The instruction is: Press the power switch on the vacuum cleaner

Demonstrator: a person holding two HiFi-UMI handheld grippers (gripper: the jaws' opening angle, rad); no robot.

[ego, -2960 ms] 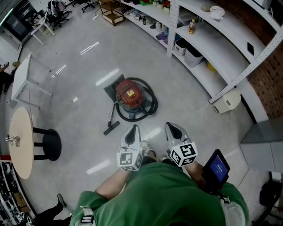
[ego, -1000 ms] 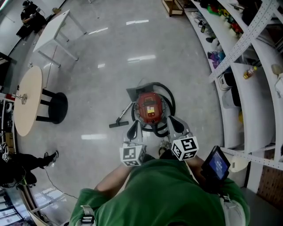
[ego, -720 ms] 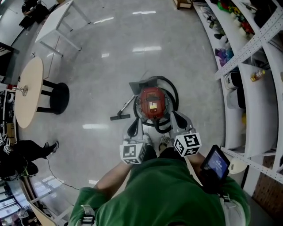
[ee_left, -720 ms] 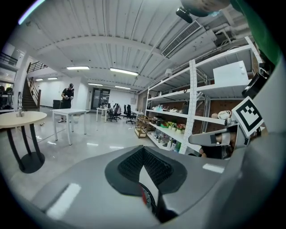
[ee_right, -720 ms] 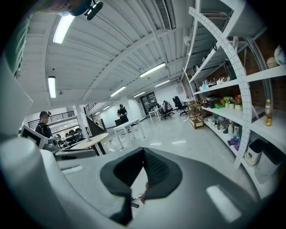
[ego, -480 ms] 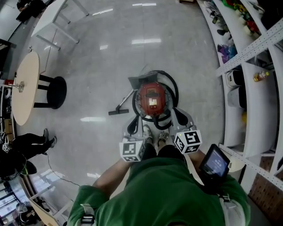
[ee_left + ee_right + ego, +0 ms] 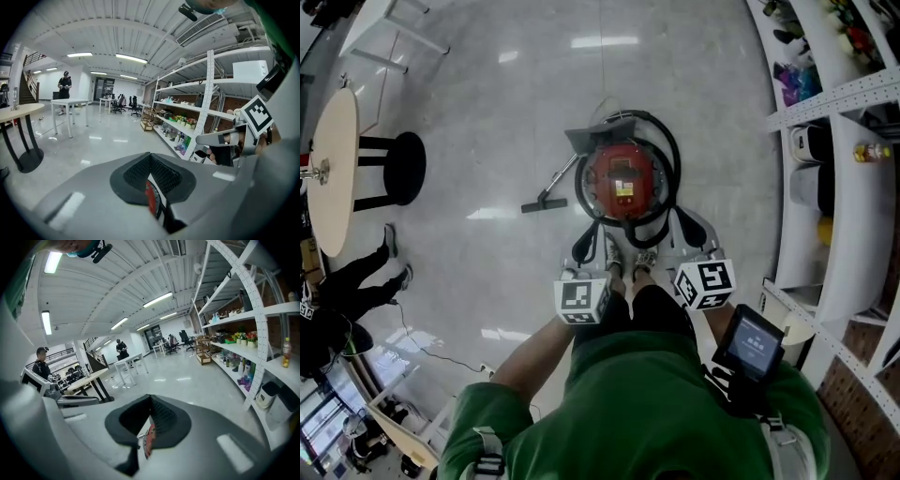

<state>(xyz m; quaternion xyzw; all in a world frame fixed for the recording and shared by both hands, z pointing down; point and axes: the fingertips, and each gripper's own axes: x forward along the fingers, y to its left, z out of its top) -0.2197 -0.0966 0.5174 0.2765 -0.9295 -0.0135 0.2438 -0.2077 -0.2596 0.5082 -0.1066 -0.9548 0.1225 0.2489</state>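
**Approach to the switch.** The person's shoes [image 7: 623, 255] stand at the near side of the vacuum cleaner [image 7: 623, 178], which sits on the floor inside its black hose [image 7: 667, 150]. The step likely calls for lowering one closed tip straight onto the red lid and pressing squarely; the switch itself is too small to pick out. The left gripper [image 7: 588, 244] and right gripper [image 7: 680, 221] hang either side of the vacuum cleaner's near edge. Both are clenched tip to tip and grasp nothing.

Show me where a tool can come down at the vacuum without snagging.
Straight above the vacuum is free. The hose rings it closely, and the nozzle crowds its left. Bare floor lies between nozzle and stool.
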